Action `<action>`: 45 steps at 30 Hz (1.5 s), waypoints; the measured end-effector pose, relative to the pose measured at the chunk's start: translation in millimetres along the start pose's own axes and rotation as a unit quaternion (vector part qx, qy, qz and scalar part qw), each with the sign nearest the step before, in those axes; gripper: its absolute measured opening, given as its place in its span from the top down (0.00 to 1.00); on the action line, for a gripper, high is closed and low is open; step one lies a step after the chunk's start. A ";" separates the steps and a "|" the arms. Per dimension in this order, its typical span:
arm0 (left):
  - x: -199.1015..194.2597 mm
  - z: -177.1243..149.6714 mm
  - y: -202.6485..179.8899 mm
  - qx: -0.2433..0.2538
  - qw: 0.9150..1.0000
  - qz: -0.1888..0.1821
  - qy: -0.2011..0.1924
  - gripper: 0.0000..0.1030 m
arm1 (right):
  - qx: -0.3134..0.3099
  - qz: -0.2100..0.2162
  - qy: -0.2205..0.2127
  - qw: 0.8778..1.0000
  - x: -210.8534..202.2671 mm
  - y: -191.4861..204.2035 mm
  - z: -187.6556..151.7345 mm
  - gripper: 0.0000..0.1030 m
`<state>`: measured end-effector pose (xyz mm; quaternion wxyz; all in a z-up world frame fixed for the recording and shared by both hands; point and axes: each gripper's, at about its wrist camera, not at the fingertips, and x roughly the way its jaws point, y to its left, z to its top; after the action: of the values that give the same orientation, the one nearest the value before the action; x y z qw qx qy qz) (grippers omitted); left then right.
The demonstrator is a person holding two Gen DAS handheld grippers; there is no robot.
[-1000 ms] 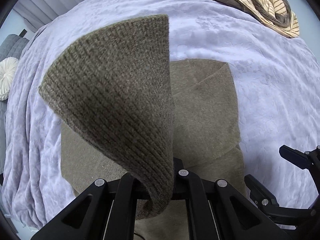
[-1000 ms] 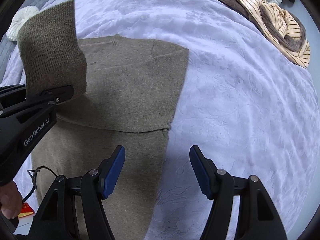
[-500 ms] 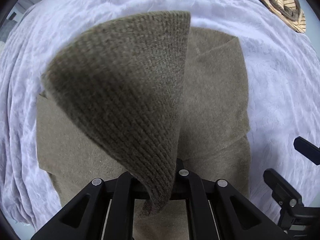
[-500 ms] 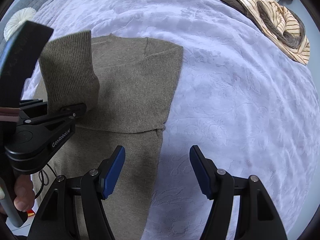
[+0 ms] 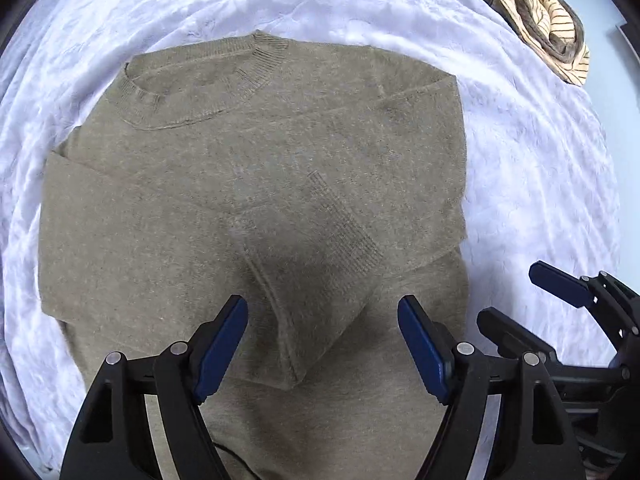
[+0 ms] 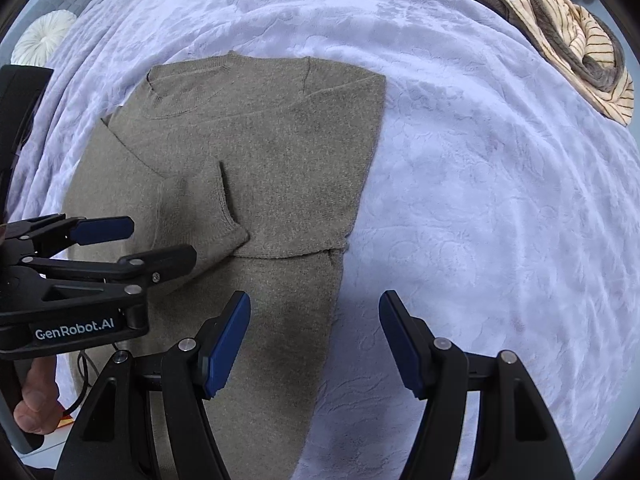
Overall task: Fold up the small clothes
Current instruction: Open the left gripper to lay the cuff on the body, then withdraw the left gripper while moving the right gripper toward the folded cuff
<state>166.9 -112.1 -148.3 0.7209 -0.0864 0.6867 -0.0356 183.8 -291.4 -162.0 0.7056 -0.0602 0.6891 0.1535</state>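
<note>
A pale lavender bedspread [image 6: 480,200] carries the olive knit sweater [image 5: 256,184], sleeves folded across its chest. Beyond the sweater lies a striped garment [image 6: 576,52]. Left gripper [image 5: 322,344] is opening above the sleeve cuff [image 5: 344,232], gripping nothing; right gripper [image 6: 314,340] gapes empty.

We see each tool [image 5: 322,340] built of black angular plastic arms with silver screw heads and blue finger pads [image 6: 228,344] (the left one's side reads "GenRobot.AI" in white letters).
</note>
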 end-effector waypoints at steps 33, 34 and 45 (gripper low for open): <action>17.6 -66.9 7.5 0.011 0.976 -0.206 0.073 0.29 | 0.115 0.083 0.007 0.990 2.2 -44.0 -14.8 0.30; 16.4 -68.0 7.8 0.014 0.977 -0.202 0.072 0.29 | 0.117 0.096 0.007 0.988 3.3 -43.2 -14.5 0.30; 9.8 -86.6 35.1 0.025 0.994 -0.090 0.055 0.29 | 0.109 0.144 0.044 0.983 50.6 -30.4 -29.1 0.33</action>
<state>78.9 -85.8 -167.6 0.6775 -0.1279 0.7139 -0.1223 165.4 -321.9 -217.3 0.6473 0.1099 0.7337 0.1749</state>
